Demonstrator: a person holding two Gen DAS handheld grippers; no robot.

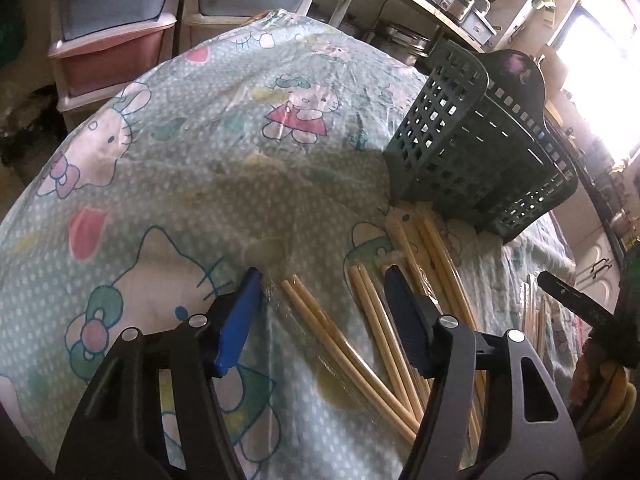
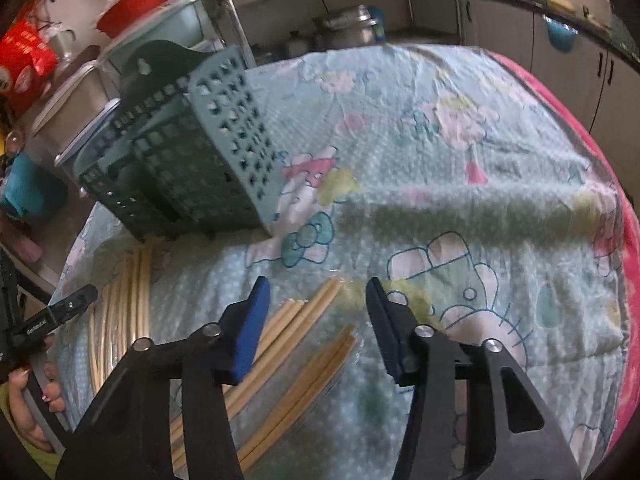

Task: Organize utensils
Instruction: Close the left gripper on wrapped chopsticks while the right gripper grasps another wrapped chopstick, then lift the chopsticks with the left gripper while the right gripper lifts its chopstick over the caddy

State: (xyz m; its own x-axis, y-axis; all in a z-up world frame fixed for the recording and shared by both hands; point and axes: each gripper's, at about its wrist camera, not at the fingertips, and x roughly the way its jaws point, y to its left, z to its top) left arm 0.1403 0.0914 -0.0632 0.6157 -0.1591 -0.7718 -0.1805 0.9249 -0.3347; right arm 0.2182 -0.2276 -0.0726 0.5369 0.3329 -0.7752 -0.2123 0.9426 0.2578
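Observation:
Several wooden chopsticks in clear wrappers [image 1: 352, 344] lie on the cartoon-print tablecloth [image 1: 200, 140]. My left gripper [image 1: 320, 280] is open just above them, with one pair between its fingers. A dark green slotted utensil basket [image 1: 472, 140] lies tipped on its side beyond the chopsticks. In the right wrist view my right gripper [image 2: 318, 286] is open and empty over other chopsticks [image 2: 296, 360]. The basket [image 2: 192, 168] lies to its upper left, and more chopsticks [image 2: 124, 300] lie below the basket.
Plastic drawer units [image 1: 120, 32] stand behind the table. A shelf with metal pots [image 2: 348, 28] and cabinets [image 2: 568, 64] line the back. Lidded tubs and a red bowl [image 2: 132, 4] sit left of the basket. The other gripper's handle [image 2: 52, 316] shows at the left edge.

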